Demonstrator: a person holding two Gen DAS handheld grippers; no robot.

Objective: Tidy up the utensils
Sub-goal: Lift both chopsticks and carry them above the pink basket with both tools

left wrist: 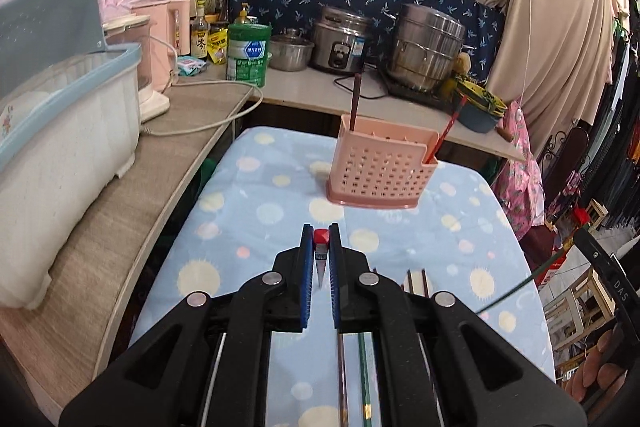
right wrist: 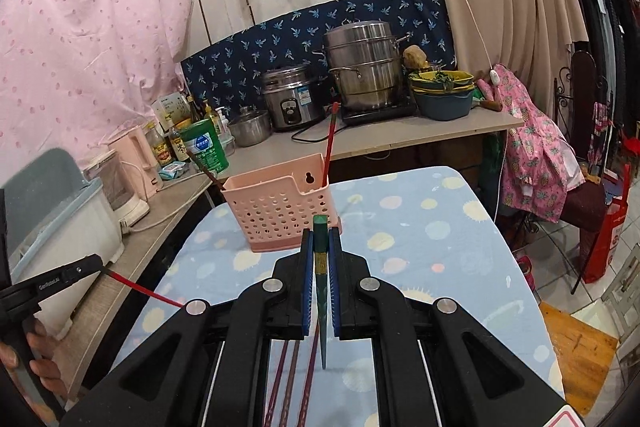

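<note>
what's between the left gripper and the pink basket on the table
Only bare dotted tablecloth, as the left wrist view shows. The left gripper, shut on a red chopstick, sits short of the pink basket with nothing lying between them.

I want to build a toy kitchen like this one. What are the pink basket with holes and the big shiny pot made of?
The pink basket looks like moulded plastic with a matte finish: one even colour, neat rows of punched holes, and rounded edges. The big pot looks like stainless steel: silvery, with bright reflections and stacked tiers with rolled rims. I can't tell either for sure from looks alone.
</note>
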